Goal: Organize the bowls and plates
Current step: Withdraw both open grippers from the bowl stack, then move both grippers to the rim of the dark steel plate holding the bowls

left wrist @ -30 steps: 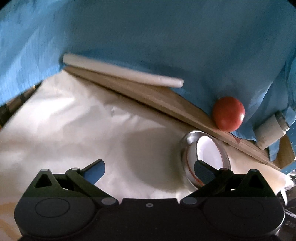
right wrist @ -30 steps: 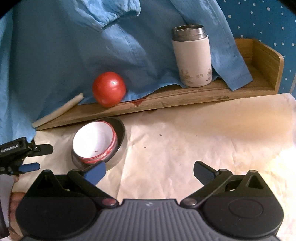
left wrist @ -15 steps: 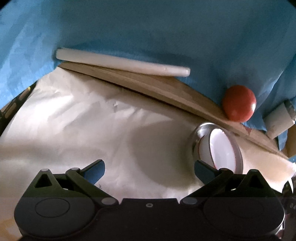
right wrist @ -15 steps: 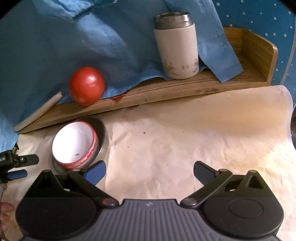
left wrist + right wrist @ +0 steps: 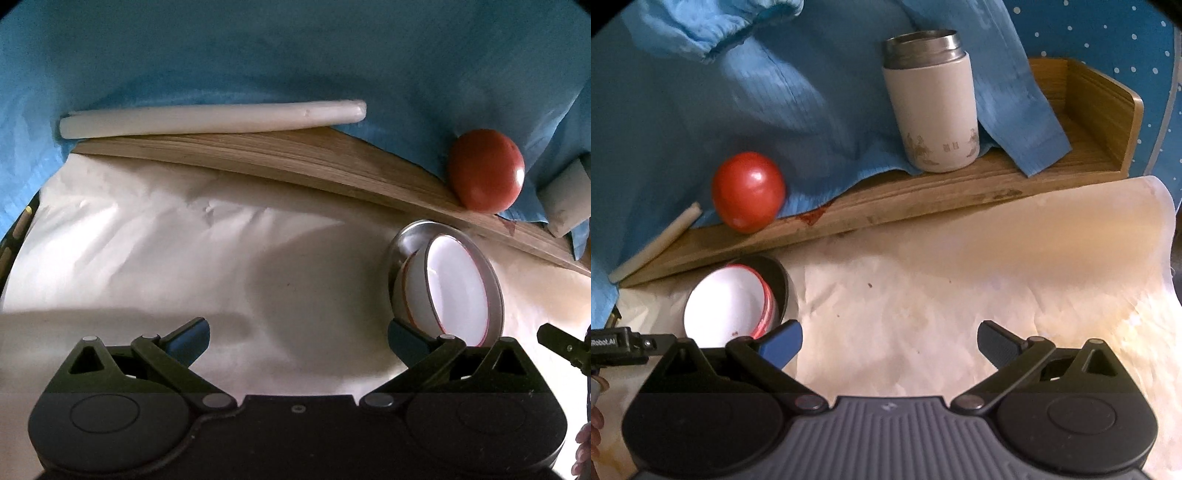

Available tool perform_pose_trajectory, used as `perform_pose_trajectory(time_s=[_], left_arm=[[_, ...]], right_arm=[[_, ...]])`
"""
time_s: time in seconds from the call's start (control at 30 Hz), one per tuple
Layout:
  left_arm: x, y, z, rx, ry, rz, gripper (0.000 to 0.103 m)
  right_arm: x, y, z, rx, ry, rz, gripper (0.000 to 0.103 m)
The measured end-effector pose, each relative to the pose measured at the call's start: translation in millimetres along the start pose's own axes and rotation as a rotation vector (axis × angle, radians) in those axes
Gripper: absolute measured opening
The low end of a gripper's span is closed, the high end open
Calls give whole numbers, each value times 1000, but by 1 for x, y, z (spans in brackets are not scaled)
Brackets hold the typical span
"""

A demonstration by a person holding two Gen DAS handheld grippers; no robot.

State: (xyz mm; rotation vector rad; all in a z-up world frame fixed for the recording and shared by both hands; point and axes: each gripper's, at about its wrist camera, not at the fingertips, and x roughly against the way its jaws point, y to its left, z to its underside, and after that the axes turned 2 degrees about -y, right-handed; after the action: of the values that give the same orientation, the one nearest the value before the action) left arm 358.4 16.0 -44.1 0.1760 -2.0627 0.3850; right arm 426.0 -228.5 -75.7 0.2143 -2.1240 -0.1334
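- White bowl (image 5: 456,291) nested in steel bowl (image 5: 406,236), on papered surface (image 5: 184,240) by the wooden shelf (image 5: 295,162).
- Left claw (image 5: 297,338) spread, empty; bowls just off its right finger.
- Right claw (image 5: 890,341) spread, empty; bowls off its left finger (image 5: 781,343).
- Neither clearly nearer.

Both fisheye views were dim and bluish, corners vignetted black, and the shelf (image 5: 295,162) bowed into a curve. In the left view, the paper (image 5: 147,229) glared white left of the bowl (image 5: 458,284), with broad soft shadows just beside it; the tomato (image 5: 485,170) showed a highlight on its right. In the right view, the cloth (image 5: 738,92) above the tomato (image 5: 748,192) was blurred, and the paper (image 5: 960,277) glowed warm.
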Motion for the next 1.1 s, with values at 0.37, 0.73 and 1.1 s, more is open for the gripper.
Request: perform_pose_trajectory(time_s=[0.37,0.73,1.1], left_arm=[[2,-14,-11,-102,-32,-17,102],[-10,-22,-18,-149,-12,-17,102],[-16,-24,-21,-165,3,-29,102]], right_arm=[[-12,20,-3,77,33,-52,103],[-19,26,-9,109,51,-48,103],[-30,30,-14,121,65,-47,103]])
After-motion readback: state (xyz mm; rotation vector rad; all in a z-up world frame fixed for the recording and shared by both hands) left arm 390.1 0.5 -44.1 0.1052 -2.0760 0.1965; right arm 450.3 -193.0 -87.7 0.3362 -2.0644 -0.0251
